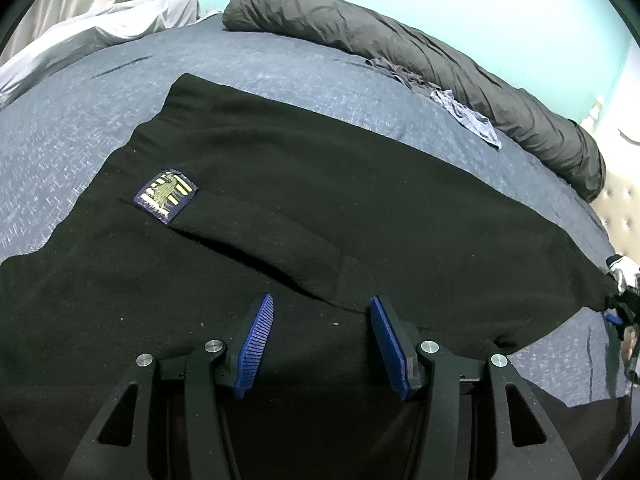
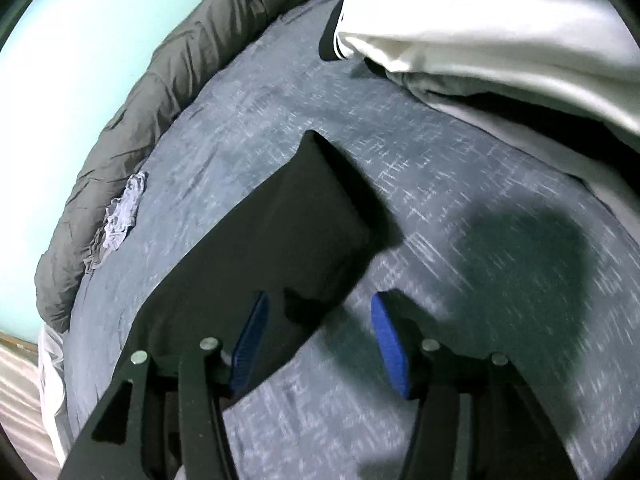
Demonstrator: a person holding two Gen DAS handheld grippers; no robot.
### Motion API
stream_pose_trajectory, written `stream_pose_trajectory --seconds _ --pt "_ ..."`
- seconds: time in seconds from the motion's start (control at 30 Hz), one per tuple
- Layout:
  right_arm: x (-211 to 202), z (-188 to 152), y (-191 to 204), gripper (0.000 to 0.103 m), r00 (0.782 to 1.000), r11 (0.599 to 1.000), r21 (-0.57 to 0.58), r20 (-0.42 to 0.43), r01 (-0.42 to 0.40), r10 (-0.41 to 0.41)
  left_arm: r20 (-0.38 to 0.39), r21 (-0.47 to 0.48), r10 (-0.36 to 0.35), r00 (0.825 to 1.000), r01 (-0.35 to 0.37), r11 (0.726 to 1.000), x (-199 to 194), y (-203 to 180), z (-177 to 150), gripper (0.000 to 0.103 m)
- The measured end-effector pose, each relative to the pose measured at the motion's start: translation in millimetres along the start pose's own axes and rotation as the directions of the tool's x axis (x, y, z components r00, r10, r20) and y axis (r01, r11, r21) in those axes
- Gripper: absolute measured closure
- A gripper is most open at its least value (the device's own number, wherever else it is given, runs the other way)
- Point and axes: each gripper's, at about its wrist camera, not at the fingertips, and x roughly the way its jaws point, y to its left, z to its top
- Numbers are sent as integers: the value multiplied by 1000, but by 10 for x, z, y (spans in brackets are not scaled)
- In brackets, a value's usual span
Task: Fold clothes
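Folding black garment on bed, early stage.
Left tool [image 1: 322,308] and right tool [image 2: 316,308], both spread apart and gripping nothing, over black garment [image 1: 320,200] lying partly flat on blue bed [image 1: 80,120]; folds remain; beyond, white clothes [image 2: 480,40] unfolded.

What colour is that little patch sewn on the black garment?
The patch is dark blue with a yellow-gold design, clearest in the left wrist view.

Both tools look alike. The left tongs [image 1: 322,346] have matte black arms with triangular cut-outs, round silver screws [image 1: 216,346] at the joints and ribbed blue pads [image 1: 256,346]. The right tongs [image 2: 316,346] carry the same black arms, silver screws [image 2: 430,345] and blue pads [image 2: 390,350].
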Motion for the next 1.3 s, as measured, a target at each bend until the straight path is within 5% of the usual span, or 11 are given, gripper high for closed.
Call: stream_pose_trajectory --seconds 0.07,0.13,0.3,0.47,0.67,0.8,0.97,1.2,1.3 --pt "21 36 48 56 1000 999 -46 3 2 -2 -1 6 5 1000 -5 1000 5 -8 -7 48" --pt "58 39 114 89 999 993 -111 10 50 -49 -2 14 11 1000 -11 1000 11 -18 -16 48" --pt "-133 108 185 99 990 972 -205 111 111 -89 -3 26 15 1000 -14 1000 23 -35 -7 48" --pt "-289 310 247 99 956 929 -268 214 256 -202 -4 26 10 1000 -10 1000 26 -30 -9 48" --pt "-269 256 140 99 950 913 -275 165 301 -264 -5 27 11 1000 -10 1000 31 -34 -5 48" --pt "-255 209 67 69 944 902 -281 130 328 -303 -5 25 7 1000 -7 1000 28 -33 -8 48" --pt "-237 151 -24 68 932 886 -291 87 361 -351 -4 24 5 1000 -5 1000 22 -33 -18 48" --pt "-395 203 437 66 945 812 -485 200 324 -257 -3 29 9 1000 -9 1000 16 -29 -22 48" --pt "-225 409 582 63 935 784 -510 208 354 -287 -6 30 11 1000 -11 999 28 -29 -15 48"
